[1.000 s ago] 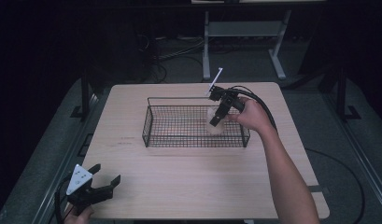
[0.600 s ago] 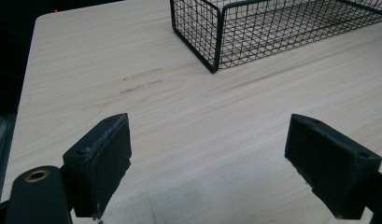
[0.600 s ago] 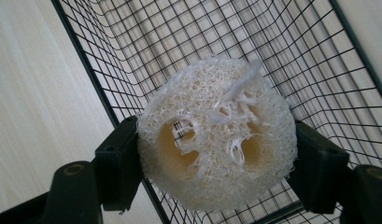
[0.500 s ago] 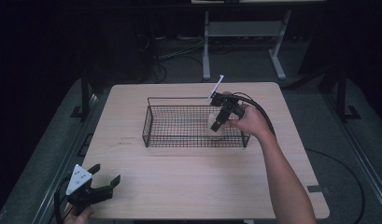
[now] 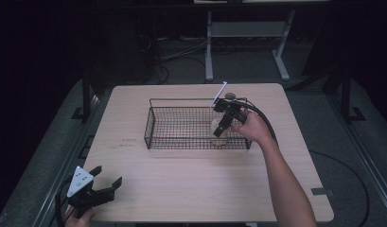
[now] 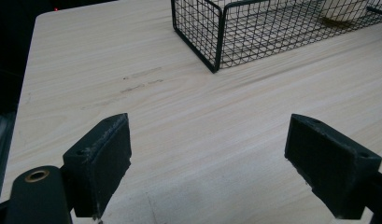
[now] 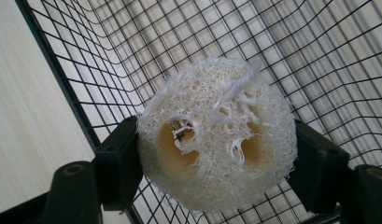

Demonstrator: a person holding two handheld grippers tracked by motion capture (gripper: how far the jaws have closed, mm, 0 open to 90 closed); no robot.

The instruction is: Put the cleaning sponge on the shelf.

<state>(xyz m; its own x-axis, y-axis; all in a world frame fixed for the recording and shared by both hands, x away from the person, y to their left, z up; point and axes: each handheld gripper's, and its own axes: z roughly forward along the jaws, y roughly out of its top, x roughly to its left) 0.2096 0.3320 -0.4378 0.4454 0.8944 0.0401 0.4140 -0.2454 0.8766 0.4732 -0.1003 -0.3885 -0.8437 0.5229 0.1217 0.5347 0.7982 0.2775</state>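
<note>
Right now the loofah sponge [image 7: 216, 135], a pale fibrous disc with two hollow channels through it, sits clamped between the jaws of the right tool [image 5: 223, 126], pressed on both flanks. It hangs inside the black wire basket [image 5: 155, 124], near the basket's right end and close above the mesh floor; whether it touches the mesh I cannot tell. The step in hand looks like setting the sponge down in the basket. To do that well, lower it until the sponge rests flat on the wire, then part the jaws gently and evenly, because the loose fibres could snag on a pad and drag the sponge up again. Lift the tool straight up afterwards, keeping its jaws and trailing cable away from the basket's rim and near wall, since a knock might shift the light basket on the desk [image 5: 191, 175]. The left tool [image 5: 97, 190] waits at the desk's near left corner, jaws wide apart and holding nothing, well clear of the basket, which suits this step.
</note>
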